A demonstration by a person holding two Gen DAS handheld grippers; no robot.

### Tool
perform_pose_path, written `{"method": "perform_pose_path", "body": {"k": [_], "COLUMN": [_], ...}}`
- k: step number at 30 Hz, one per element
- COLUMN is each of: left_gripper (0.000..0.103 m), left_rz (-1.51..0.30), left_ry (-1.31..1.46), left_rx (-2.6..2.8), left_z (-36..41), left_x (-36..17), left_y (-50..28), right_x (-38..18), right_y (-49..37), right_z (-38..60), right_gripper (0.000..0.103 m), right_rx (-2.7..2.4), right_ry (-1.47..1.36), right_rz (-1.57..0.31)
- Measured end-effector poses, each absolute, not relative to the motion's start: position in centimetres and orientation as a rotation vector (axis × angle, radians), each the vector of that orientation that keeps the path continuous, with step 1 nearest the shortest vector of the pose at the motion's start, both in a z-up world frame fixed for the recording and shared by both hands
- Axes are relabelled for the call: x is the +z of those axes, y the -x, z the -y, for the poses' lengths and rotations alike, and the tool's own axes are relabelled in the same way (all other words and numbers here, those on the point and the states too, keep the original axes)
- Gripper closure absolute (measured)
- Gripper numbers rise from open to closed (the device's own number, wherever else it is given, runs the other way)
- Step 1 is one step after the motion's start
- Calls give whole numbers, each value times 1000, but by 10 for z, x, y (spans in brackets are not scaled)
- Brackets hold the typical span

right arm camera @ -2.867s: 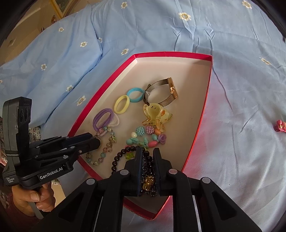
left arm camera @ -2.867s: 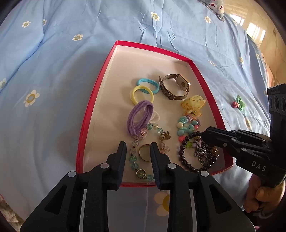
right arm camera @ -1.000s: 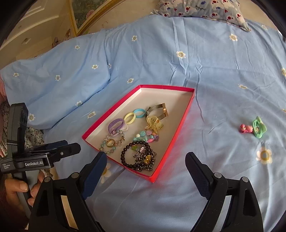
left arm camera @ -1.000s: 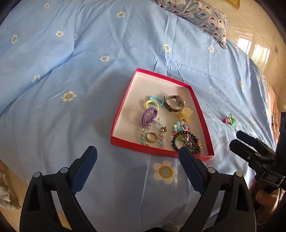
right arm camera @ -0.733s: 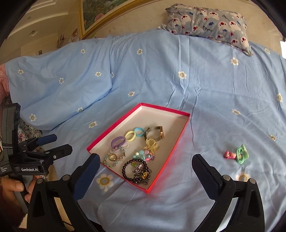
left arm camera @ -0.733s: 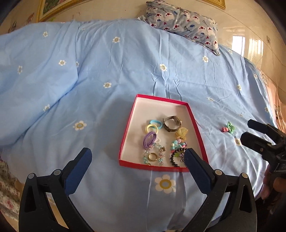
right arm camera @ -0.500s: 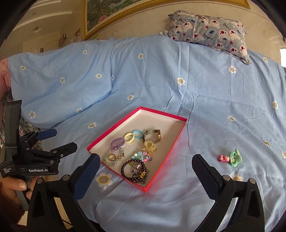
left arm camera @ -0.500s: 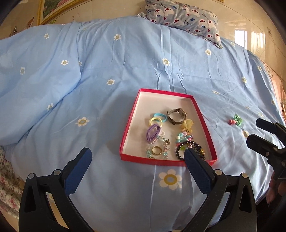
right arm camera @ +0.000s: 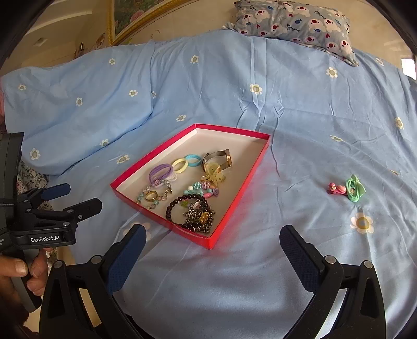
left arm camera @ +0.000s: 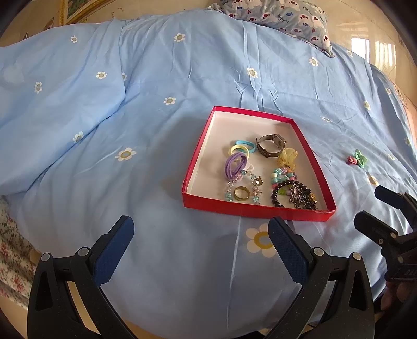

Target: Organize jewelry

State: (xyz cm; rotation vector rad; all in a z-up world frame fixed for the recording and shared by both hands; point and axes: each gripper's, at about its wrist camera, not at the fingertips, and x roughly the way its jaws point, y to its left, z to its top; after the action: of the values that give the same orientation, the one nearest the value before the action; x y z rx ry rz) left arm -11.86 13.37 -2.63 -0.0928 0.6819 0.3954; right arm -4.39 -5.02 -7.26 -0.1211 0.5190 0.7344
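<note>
A red tray [left arm camera: 255,206] [right arm camera: 226,219] lies on the blue bedspread. It holds hair ties, a watch [left arm camera: 271,148], a yellow claw clip [right arm camera: 213,174], bead bracelets, a gold ring [left arm camera: 241,193] [right arm camera: 151,195] and a dark chain bundle [right arm camera: 199,218]. A pink and green hair piece [right arm camera: 346,189] [left arm camera: 357,159] lies on the bedspread right of the tray. My left gripper [left arm camera: 200,242] [right arm camera: 71,197] is open and empty, near of the tray. My right gripper [right arm camera: 211,250] [left arm camera: 378,206] is open and empty, near of the tray's right corner.
A patterned pillow [right arm camera: 294,19] [left arm camera: 276,15] lies at the far end of the bed. A picture frame [right arm camera: 140,15] hangs on the wall behind. The bed's near edge drops off at the lower left, where floral fabric [left arm camera: 10,255] shows.
Both grippers let go, opened wide and pulled back from the tray. The ring and the chain bundle now lie in the tray.
</note>
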Motion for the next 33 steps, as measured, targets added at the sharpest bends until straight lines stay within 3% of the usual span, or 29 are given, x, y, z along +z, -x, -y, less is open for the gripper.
{"method": "perform_pose_path", "body": {"k": [9,33], "left_gripper": [0,0], "left_rz": [-623,-624], "left_ry": [62,44], "left_rx": [381,371], "left_z": [-118,-109], "left_x": [-5,1], "left_y": [128,128], "right_x": [-59,-58], "right_y": [54,50], "right_z": [59,64], "right_gripper": [0,0], "right_rx": [740,731], "right_ry": [86,61], "right_rz": [-445,-464]}}
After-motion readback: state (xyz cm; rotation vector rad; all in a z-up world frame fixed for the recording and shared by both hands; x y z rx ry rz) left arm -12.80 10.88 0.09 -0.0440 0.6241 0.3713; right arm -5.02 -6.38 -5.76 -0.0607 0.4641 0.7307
